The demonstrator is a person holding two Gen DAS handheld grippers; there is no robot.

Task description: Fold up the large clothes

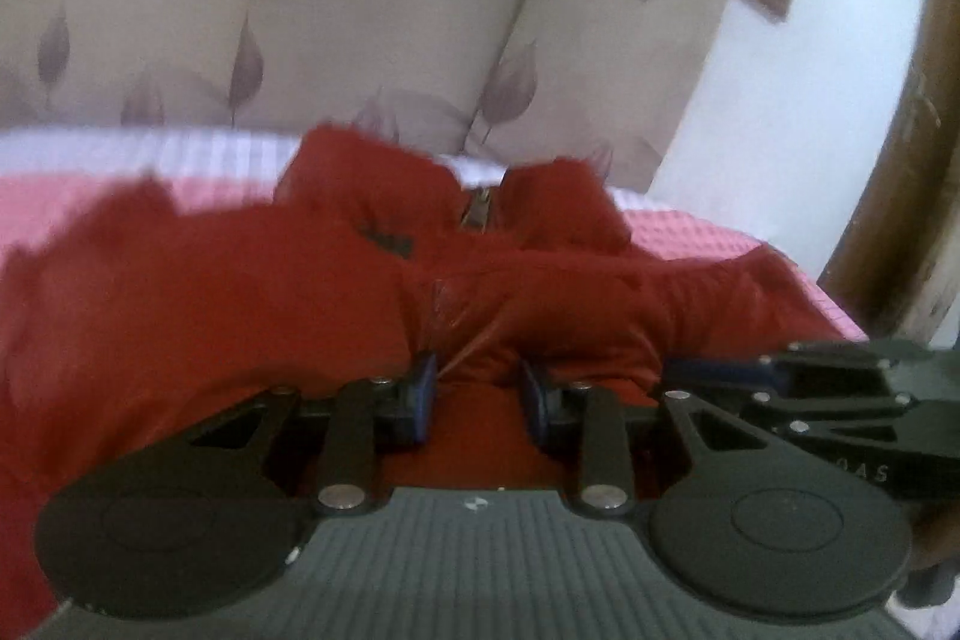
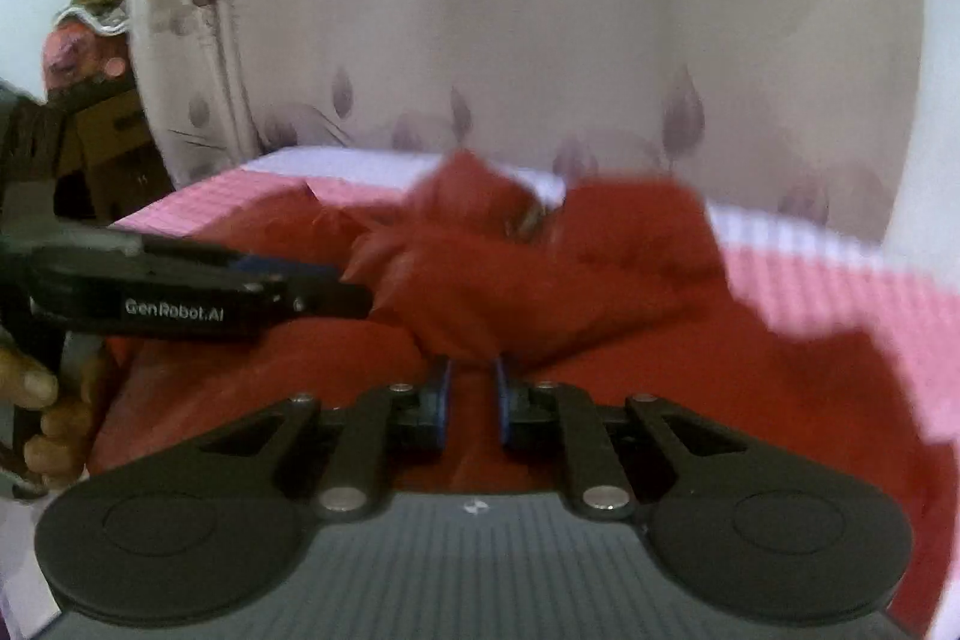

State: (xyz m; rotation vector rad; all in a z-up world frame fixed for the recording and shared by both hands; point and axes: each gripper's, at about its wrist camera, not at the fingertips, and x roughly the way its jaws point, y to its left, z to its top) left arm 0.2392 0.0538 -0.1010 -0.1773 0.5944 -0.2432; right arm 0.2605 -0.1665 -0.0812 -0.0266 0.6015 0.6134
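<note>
A large red garment [image 1: 240,292] with a zipper [image 1: 477,214] lies bunched on a pink checked bed cover [image 1: 708,232]. My left gripper [image 1: 477,370] has its blue pads a little apart with a fold of the red cloth pinched between them. My right gripper [image 2: 474,370] likewise grips a bunched fold of the garment [image 2: 540,280] between its narrow-set pads. The right gripper also shows at the right edge of the left wrist view [image 1: 708,370], and the left gripper at the left of the right wrist view [image 2: 324,280], both close together on the cloth.
A beige curtain [image 1: 360,10] with purple leaf prints hangs behind the bed. A wooden frame [image 1: 900,160] stands at the right. Boxes and clutter [image 2: 102,130] sit beyond the bed's left side. The person's hand [image 2: 42,400] holds the left gripper.
</note>
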